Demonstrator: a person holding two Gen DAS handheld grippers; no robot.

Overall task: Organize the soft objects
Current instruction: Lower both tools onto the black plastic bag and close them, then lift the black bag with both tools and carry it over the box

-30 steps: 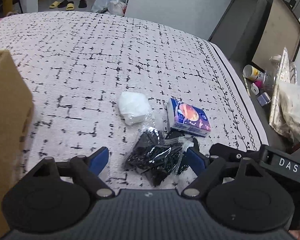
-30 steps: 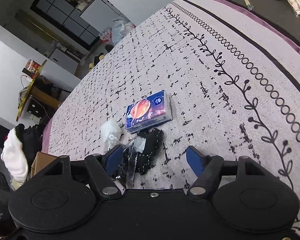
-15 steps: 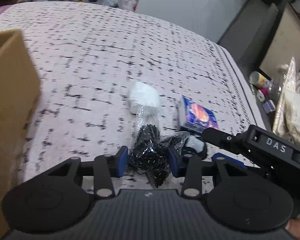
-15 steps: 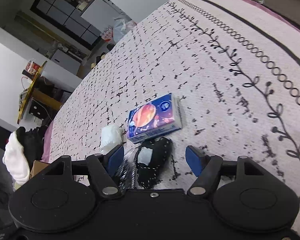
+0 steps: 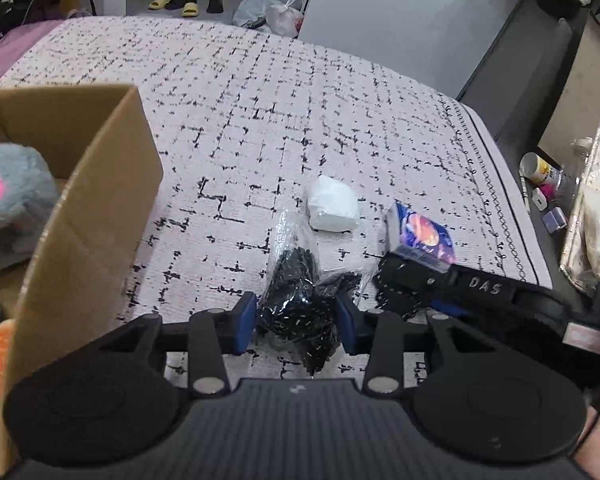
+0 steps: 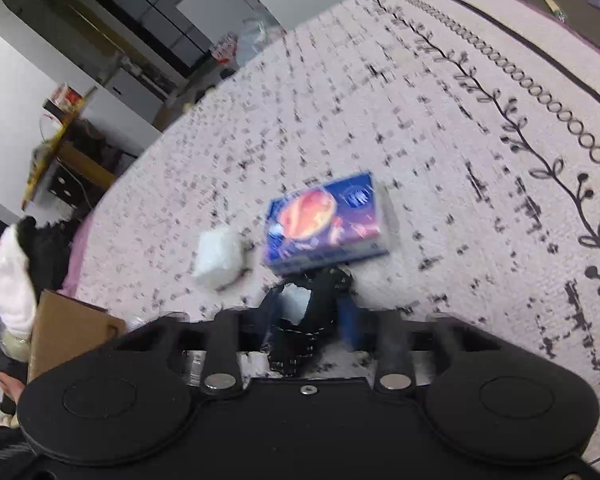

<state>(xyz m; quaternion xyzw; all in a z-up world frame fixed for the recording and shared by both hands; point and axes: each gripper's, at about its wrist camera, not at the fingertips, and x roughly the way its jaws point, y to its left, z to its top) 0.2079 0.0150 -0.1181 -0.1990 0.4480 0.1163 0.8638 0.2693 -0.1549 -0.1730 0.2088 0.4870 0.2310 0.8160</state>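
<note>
Clamping one black bag [image 5: 296, 308], left gripper [image 5: 296, 322]; right gripper [image 6: 306, 320] closing on another.

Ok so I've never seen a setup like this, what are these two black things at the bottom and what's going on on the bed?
No robot here: a person holds a hand gripper in each hand, and each carries a wide-angle camera looking along its two blue-padded fingers. The left gripper has its fingers pressed on a clear bag of small black pieces. The right gripper, in the blurrier picture, is closing on a black pouch with a white patch. Both sit on a patterned bedspread. On it lie a white wrapped packet and a blue tissue pack. Left of the bag stands a cardboard box with a grey plush toy inside.
</note>
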